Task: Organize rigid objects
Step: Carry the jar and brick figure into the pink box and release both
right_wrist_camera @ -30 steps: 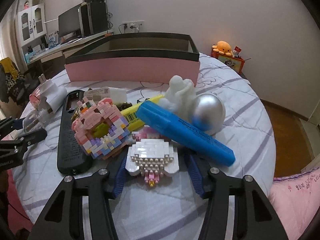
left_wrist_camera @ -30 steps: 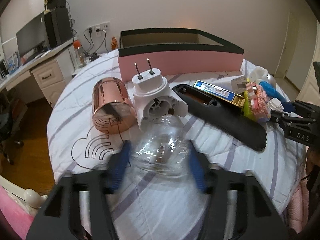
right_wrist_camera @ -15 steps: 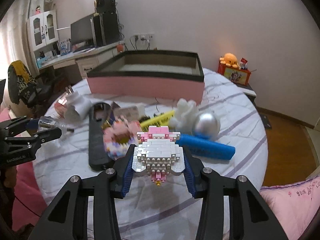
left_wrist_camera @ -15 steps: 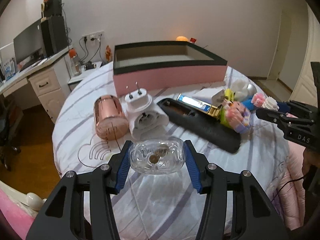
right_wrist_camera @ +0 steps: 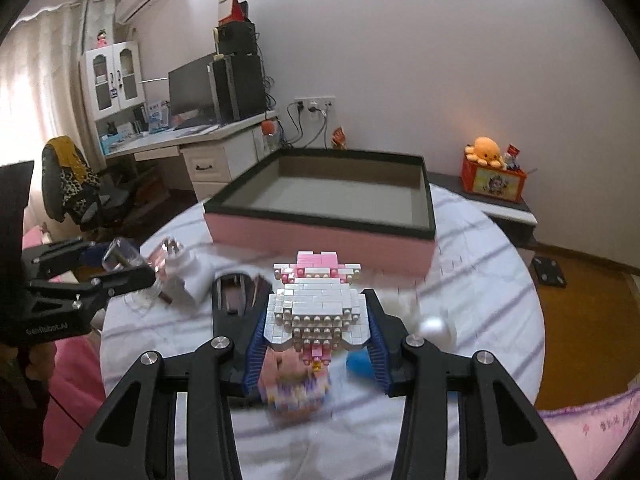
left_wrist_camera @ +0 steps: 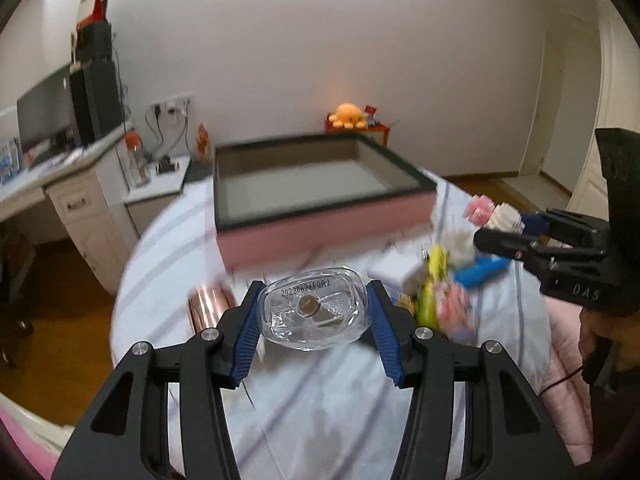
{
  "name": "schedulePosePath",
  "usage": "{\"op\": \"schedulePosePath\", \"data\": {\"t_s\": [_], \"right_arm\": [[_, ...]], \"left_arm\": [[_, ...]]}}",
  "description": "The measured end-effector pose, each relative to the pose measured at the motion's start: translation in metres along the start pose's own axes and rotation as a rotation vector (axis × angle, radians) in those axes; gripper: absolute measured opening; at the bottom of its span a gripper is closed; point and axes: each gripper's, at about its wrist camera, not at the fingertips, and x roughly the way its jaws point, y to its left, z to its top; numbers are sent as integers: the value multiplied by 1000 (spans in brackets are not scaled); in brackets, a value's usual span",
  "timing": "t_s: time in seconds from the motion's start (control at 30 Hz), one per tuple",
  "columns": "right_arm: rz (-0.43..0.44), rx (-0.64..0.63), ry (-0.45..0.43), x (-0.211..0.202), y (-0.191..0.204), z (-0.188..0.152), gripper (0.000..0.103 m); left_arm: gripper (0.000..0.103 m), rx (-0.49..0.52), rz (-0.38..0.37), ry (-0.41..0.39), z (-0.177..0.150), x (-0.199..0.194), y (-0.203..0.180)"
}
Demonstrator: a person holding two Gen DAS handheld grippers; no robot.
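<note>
left gripper (left_wrist_camera: 312, 316) pinching glass bottle (left_wrist_camera: 313, 313); right gripper (right_wrist_camera: 316, 334) pinching brick figure (right_wrist_camera: 316, 308)

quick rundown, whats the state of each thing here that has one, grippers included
left gripper: shut on the clear glass bottle
clear glass bottle: held above the bed, base toward the camera
right gripper: shut on the white and pink brick figure
white and pink brick figure: held above the bed
pink box: open, nothing visible inside
rose-gold cap: lying on its side
white plug adapter: lying on the bed
</note>
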Motion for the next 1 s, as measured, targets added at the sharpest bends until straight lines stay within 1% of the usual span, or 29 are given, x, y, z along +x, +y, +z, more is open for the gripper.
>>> {"op": "schedulePosePath", "data": {"t_s": [0.1, 0.17, 0.23, 0.37, 0.4, 0.43, 0.47, 0.53, 0.57, 0.67, 0.8, 0.83, 0.9, 0.93, 0.97, 1.0], "right_arm": [[-2, -18, -7, 9, -1, 17, 44], [-9, -35, -15, 20, -2, 33, 44], [9, -28, -10, 33, -6, 47, 45], [-3, -23, 6, 68, -16, 74, 45], [-5, -20, 24, 79, -19, 79, 45], [-7, -16, 40, 88, -21, 82, 45], [-11, -8, 44, 96, -24, 85, 45], [-13, -3, 79, 115, -29, 90, 45], [-16, 6, 86, 122, -32, 91, 45], [-14, 21, 126, 140, -37, 91, 45], [-20, 27, 174, 162, -39, 85, 45], [-20, 27, 189, 166, -40, 85, 45], [-15, 30, 186, 168, -40, 83, 45], [-12, 27, 189, 168, -39, 82, 45], [-15, 27, 195, 168, -38, 82, 45], [-18, 24, 191, 168, -38, 83, 49]], "left_arm": [[52, 7, -2, -53, 30, 2, 5], [52, 19, 22, -76, 51, 12, 8], [52, 27, 31, -80, 67, 25, 13], [52, 17, 28, -60, 94, 65, 25], [52, 16, 31, -47, 100, 78, 29], [52, 13, 33, -35, 102, 85, 31], [52, 3, 31, -8, 106, 101, 36], [52, -5, 38, 20, 107, 119, 40], [52, -7, 44, 47, 107, 130, 42], [52, -15, 46, 84, 104, 152, 47], [52, -18, 56, 125, 100, 168, 50], [52, -16, 57, 127, 100, 169, 49], [52, -22, 67, 119, 100, 167, 48], [53, -22, 76, 110, 101, 165, 49], [61, -20, 86, 101, 101, 164, 49], [66, -20, 93, 95, 101, 163, 49]]}}
